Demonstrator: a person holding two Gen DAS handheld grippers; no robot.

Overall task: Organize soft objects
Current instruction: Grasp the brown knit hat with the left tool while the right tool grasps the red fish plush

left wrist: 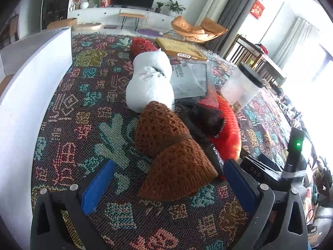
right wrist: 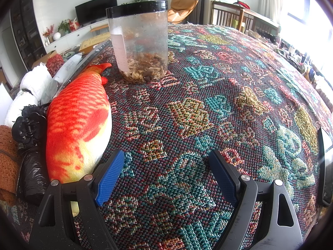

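Our left gripper (left wrist: 168, 179) gapes around the brown knit piece (left wrist: 172, 156), our right gripper (right wrist: 166, 177) gapes over bare cloth; closing left, we risk snagging the black tangle (left wrist: 206, 118) touching it, dragging the fish plush (right wrist: 77, 125)

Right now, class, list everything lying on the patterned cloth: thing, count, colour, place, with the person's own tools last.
brown crochet piece: one, rust brown, nearest the left gripper.
white plush: one, white, behind the crochet piece.
red knitted item: one, red, beyond the white plush.
black bundle: one, black, between crochet piece and fish.
fish plush: one, orange-red, left of the right gripper.
jar: one, clear with black lid, upright beyond the fish.
clear packet: one, grey-clear, right of the white plush.
cardboard box: one, tan, far edge.
left gripper: open, blue pads.
right gripper: open, blue pads.
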